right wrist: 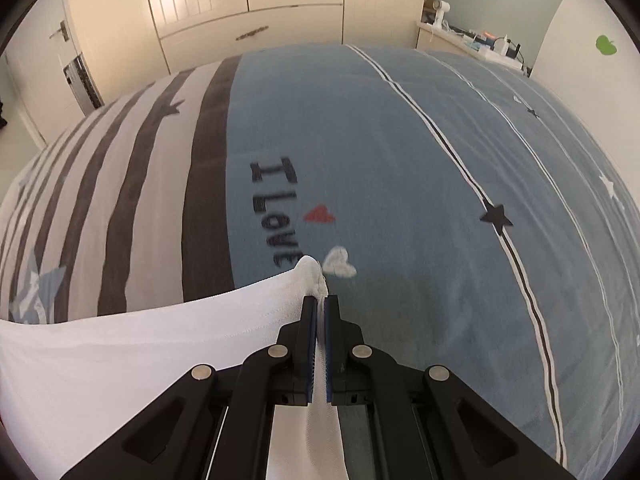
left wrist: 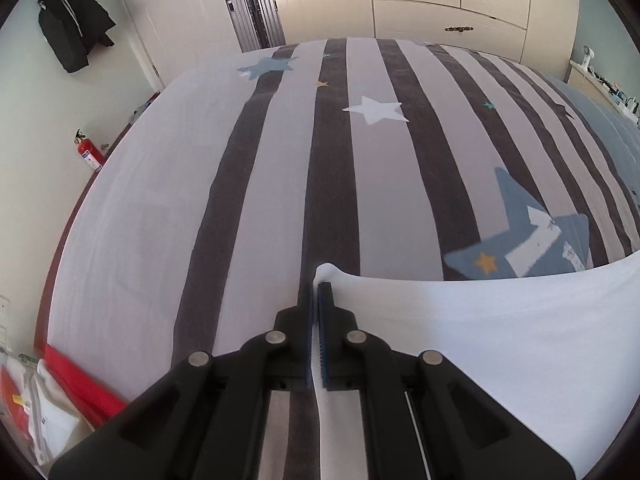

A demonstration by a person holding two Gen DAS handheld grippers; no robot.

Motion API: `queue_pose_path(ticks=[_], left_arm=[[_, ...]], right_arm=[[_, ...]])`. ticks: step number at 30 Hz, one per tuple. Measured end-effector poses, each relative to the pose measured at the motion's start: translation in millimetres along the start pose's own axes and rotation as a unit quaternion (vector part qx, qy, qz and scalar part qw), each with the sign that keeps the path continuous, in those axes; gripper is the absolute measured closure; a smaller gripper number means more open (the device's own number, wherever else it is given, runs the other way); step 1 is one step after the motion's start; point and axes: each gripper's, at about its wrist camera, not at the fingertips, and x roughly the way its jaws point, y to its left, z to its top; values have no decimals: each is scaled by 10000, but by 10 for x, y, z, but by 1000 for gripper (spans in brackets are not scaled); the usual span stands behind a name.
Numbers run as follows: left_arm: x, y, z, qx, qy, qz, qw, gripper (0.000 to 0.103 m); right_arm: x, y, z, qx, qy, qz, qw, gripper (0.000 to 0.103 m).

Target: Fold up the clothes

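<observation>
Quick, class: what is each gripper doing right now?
Left gripper: closed on a corner of the white fabric garment.
Right gripper: closed on another corner of it.

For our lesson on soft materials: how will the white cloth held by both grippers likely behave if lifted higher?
Probably floppy: the white cloth sags between the left gripper and right gripper. Likely light, since thin pinched edges carry it. It may slip, as only small corners are clamped.

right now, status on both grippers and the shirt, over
Left gripper shut on white shirt. Right gripper shut on it too. Shirt stretched between them over the bed. Nothing in the way.
</observation>
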Motion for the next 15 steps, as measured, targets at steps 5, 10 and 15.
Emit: queue_pose_path(ticks=[5,10,15], left_arm=[[266,-194,-133,87,186,180,9996,101],[233,-238,-313,84,-98,346,9993,101],[-34,42,-369,-217,-153,189,9995,74]], right_arm=[[316,121,-139,-204,396,-100,9990,98],[338,176,-388,-515,12,-268,9983,97],[114,-43,-461,-483,-3,-377,9981,59]])
